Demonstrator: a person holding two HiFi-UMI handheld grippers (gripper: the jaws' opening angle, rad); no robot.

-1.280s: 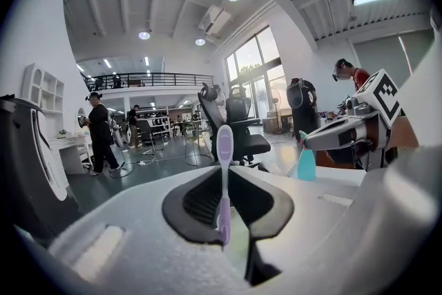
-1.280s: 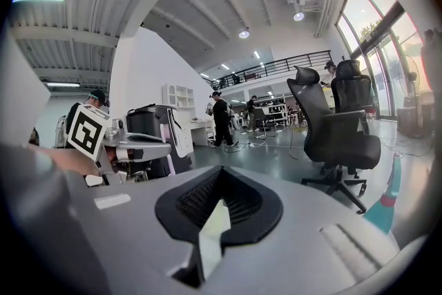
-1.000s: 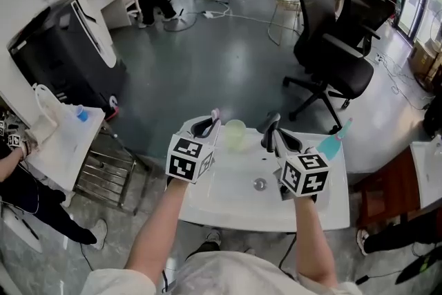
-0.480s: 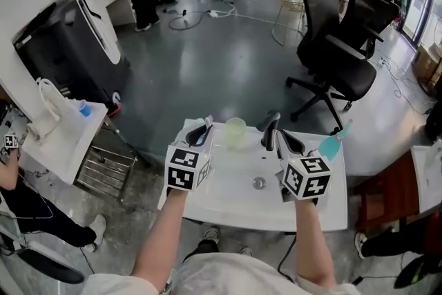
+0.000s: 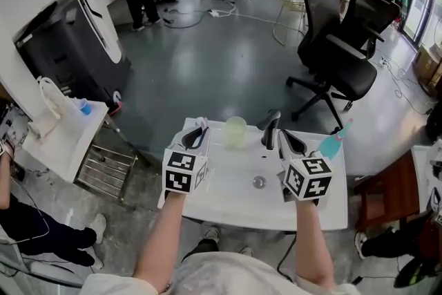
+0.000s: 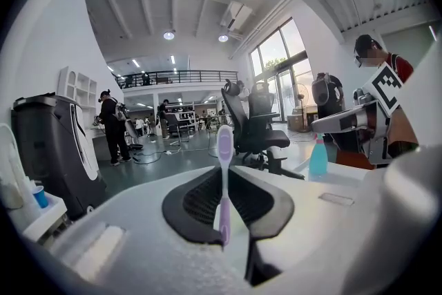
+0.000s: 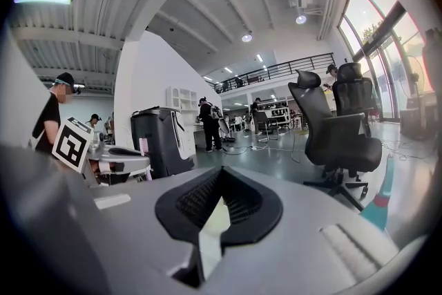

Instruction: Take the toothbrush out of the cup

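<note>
A pale green cup stands at the back of the white washbasin, left of the dark faucet. My left gripper is to the left of the cup and apart from it, shut on a pink toothbrush. The toothbrush stands upright between the pads, its head above the tips. In the head view only its tip shows. My right gripper hovers just right of the faucet. In the right gripper view its jaws meet at the tips with nothing between them.
A turquoise bottle stands at the basin's back right corner. The drain lies between my grippers. Black office chairs stand beyond the basin, a dark cabinet and a small white table to the left.
My left gripper has drawn left, away from the cup, still holding the toothbrush. The right gripper has stayed where it was.
</note>
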